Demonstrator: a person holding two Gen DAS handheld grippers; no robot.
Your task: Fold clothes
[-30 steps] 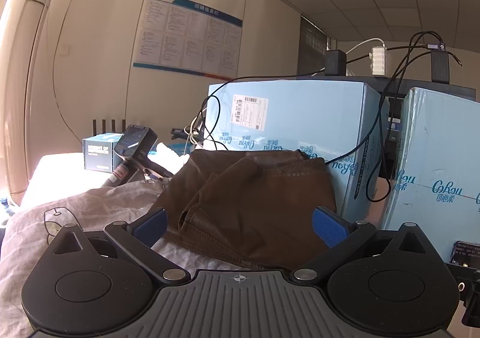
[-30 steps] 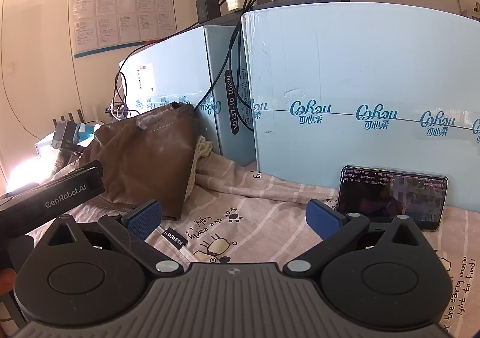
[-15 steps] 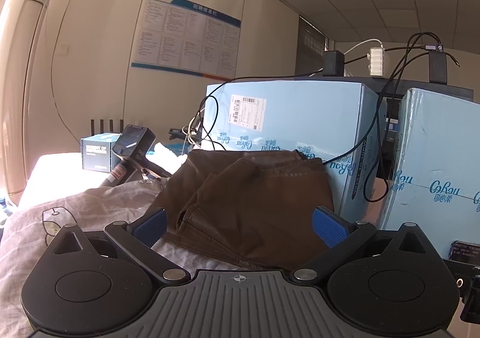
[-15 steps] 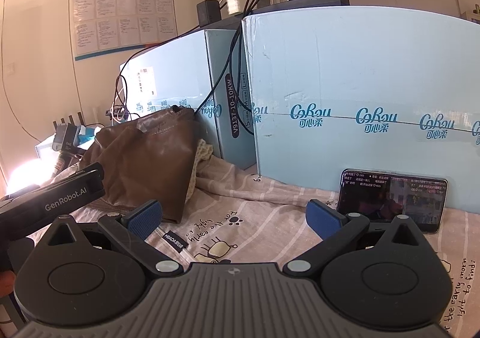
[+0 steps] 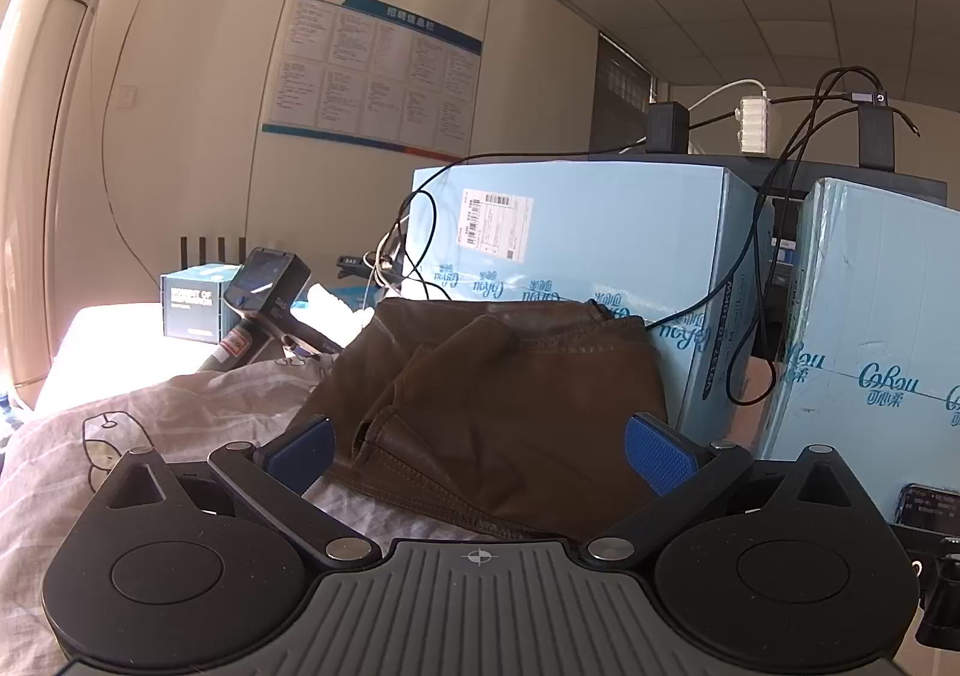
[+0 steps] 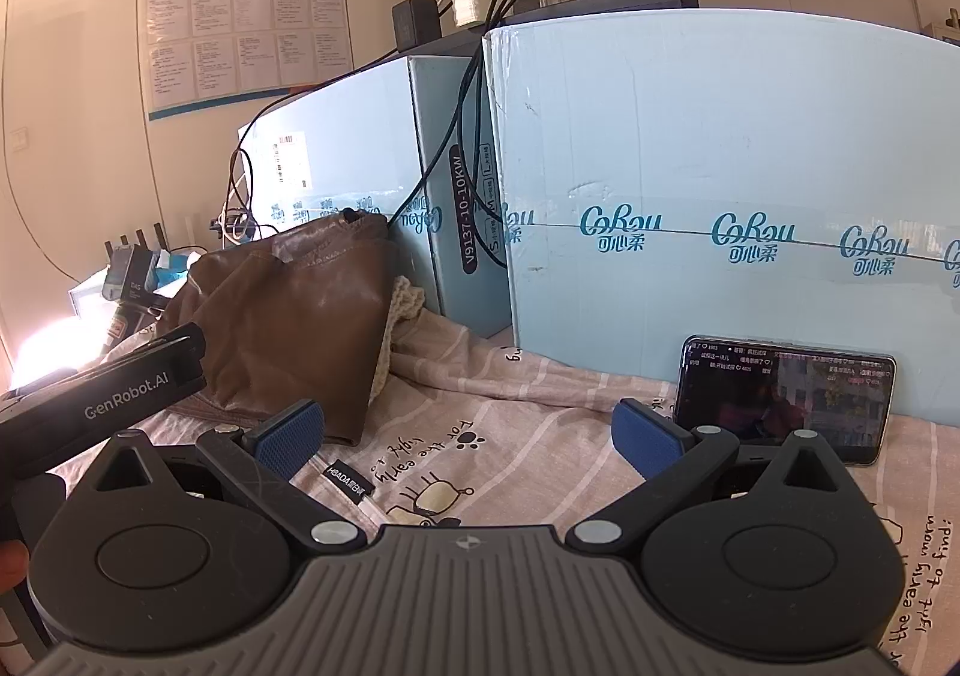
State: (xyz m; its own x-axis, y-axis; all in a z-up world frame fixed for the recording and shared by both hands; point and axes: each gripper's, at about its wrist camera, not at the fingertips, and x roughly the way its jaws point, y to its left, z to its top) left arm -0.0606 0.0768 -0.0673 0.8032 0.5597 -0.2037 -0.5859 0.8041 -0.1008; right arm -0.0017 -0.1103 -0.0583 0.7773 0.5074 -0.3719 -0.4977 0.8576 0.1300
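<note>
A brown leather-like garment (image 5: 498,394) lies folded in a pile on the striped pink sheet (image 5: 180,412), leaning against a light blue box (image 5: 600,244). My left gripper (image 5: 478,443) is open and empty, just in front of the garment's near edge. In the right wrist view the garment (image 6: 300,328) sits at the left with a cream knit piece (image 6: 399,310) behind it. My right gripper (image 6: 468,433) is open and empty above the printed sheet (image 6: 510,424), to the right of the garment.
Light blue boxes (image 6: 720,196) with cables (image 6: 474,94) stand along the back. A phone (image 6: 786,400) leans on the right box. A handheld device (image 5: 264,304) and a small dark box (image 5: 195,304) lie at the far left. The left gripper's body (image 6: 102,406) crosses the right view.
Both views have lowered slightly, so the scene sits a little higher in frame. Both grippers stay open and the garment has not moved.
</note>
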